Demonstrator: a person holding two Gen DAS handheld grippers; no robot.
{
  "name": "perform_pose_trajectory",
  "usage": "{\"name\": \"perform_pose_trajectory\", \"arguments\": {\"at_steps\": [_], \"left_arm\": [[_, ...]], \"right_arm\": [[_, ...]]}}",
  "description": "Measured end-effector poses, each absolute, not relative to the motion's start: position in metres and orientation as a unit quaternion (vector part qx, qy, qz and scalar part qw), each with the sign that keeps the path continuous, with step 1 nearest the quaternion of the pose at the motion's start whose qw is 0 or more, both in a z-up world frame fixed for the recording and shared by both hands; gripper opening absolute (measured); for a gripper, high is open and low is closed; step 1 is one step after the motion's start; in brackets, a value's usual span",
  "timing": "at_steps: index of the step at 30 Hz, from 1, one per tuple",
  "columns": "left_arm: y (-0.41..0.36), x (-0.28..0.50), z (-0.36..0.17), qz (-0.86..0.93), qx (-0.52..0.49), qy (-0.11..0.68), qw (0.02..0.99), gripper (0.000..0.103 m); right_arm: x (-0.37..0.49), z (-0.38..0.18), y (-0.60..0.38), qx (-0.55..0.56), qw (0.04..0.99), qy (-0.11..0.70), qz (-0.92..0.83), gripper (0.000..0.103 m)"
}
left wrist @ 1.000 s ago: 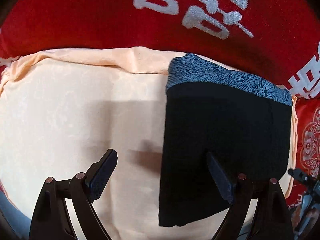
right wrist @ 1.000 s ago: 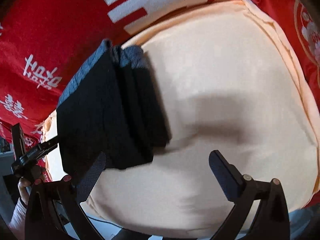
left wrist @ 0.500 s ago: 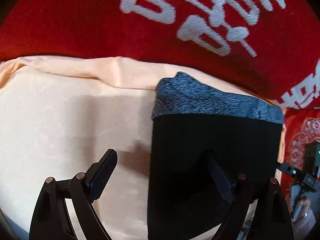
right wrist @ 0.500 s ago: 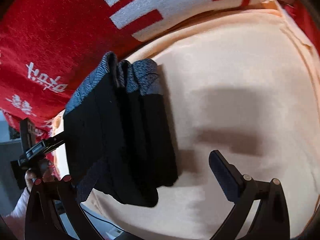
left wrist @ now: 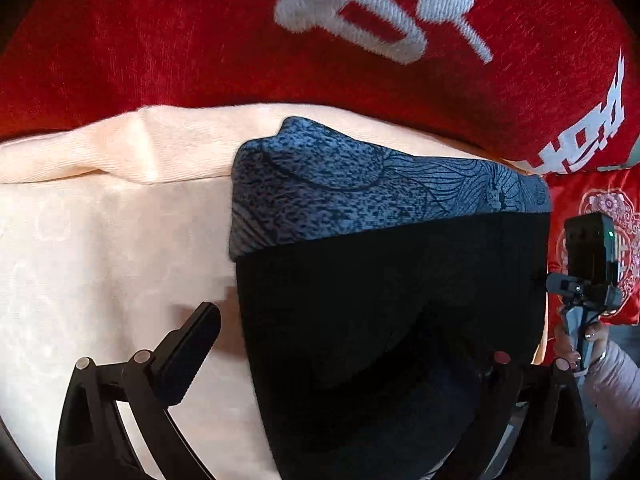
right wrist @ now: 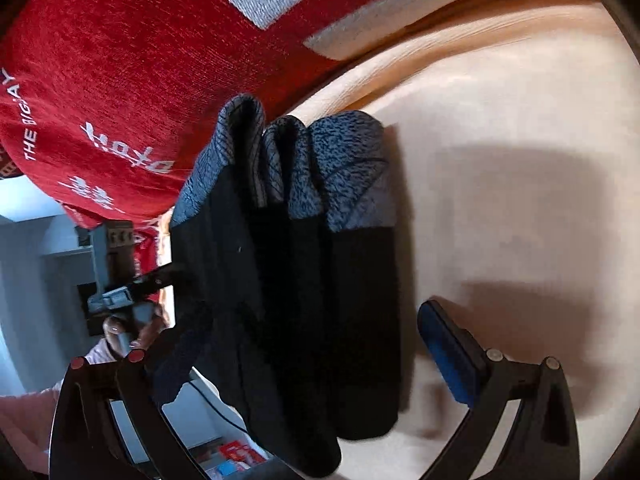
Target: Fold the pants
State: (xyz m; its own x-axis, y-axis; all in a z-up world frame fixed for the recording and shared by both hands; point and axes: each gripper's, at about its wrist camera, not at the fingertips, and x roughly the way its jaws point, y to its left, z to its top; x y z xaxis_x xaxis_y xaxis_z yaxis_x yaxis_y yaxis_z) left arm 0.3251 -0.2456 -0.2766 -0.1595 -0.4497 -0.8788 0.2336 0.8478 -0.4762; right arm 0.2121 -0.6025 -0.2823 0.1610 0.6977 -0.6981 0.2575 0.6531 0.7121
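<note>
Left hand pose: the left gripper tilts steeply down over the near end of the pants; in the right wrist view a hand in a pale sleeve grips its handle at the left edge.
Right hand pose: the right gripper slants down across the same folded pile from the other side.
Writing: "THE BIG" reads on the red blanket, the rest of that line too blurred to make out; large white characters cover it elsewhere.
Left gripper: jaws spread wide, having just been opening; one finger over the peach sheet, the other lost against the black cloth, contact unclear.
Right gripper: jaws wide apart, straddling the pile, its blue-padded finger over bare sheet.
Pants: folded in layers, black with a grey patterned waistband, lying on the sheet near its edge.
</note>
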Motion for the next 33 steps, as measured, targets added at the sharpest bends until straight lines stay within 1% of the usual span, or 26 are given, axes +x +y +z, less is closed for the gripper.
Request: {"name": "perform_pose_trajectory", "arguments": {"at_steps": [6, 7, 8, 9, 10, 11, 14, 16, 20, 27, 33], "left_arm": [[-0.250, 0.316, -0.286, -0.250, -0.103, 0.717, 0.642, 0.103], [-0.249, 0.315, -0.285, -0.245, -0.108, 0.716, 0.645, 0.103], [-0.248, 0.313, -0.283, -0.243, -0.108, 0.712, 0.650, 0.097], [-0.250, 0.310, -0.278, -0.250, -0.108, 0.704, 0.656, 0.090], [-0.254, 0.307, -0.272, -0.258, -0.109, 0.698, 0.659, 0.078], [-0.258, 0.304, -0.265, -0.257, -0.100, 0.692, 0.667, 0.072], [-0.266, 0.299, -0.250, -0.259, -0.090, 0.685, 0.675, 0.059], [-0.269, 0.294, -0.239, -0.260, -0.086, 0.682, 0.678, 0.056], [-0.270, 0.289, -0.223, -0.265, -0.097, 0.682, 0.675, 0.056], [-0.271, 0.263, -0.193, -0.268, -0.082, 0.677, 0.681, 0.056], [-0.249, 0.223, -0.170, -0.254, -0.086, 0.683, 0.680, 0.056]], "right_arm": [[0.224, -0.289, -0.599, 0.405, 0.655, 0.616, 0.167, 0.102], [0.225, -0.288, -0.599, 0.403, 0.654, 0.619, 0.162, 0.097], [0.226, -0.286, -0.597, 0.397, 0.655, 0.623, 0.159, 0.077], [0.226, -0.286, -0.593, 0.389, 0.653, 0.632, 0.152, 0.074], [0.225, -0.285, -0.593, 0.388, 0.652, 0.634, 0.149, 0.068], [0.225, -0.282, -0.593, 0.396, 0.648, 0.633, 0.151, 0.060], [0.222, -0.270, -0.591, 0.406, 0.648, 0.628, 0.146, 0.051], [0.220, -0.261, -0.589, 0.411, 0.649, 0.624, 0.147, 0.049], [0.212, -0.244, -0.588, 0.436, 0.641, 0.611, 0.159, 0.047], [0.185, -0.222, -0.578, 0.448, 0.628, 0.611, 0.177, 0.047], [0.153, -0.210, -0.567, 0.455, 0.617, 0.612, 0.194, 0.047]]}}
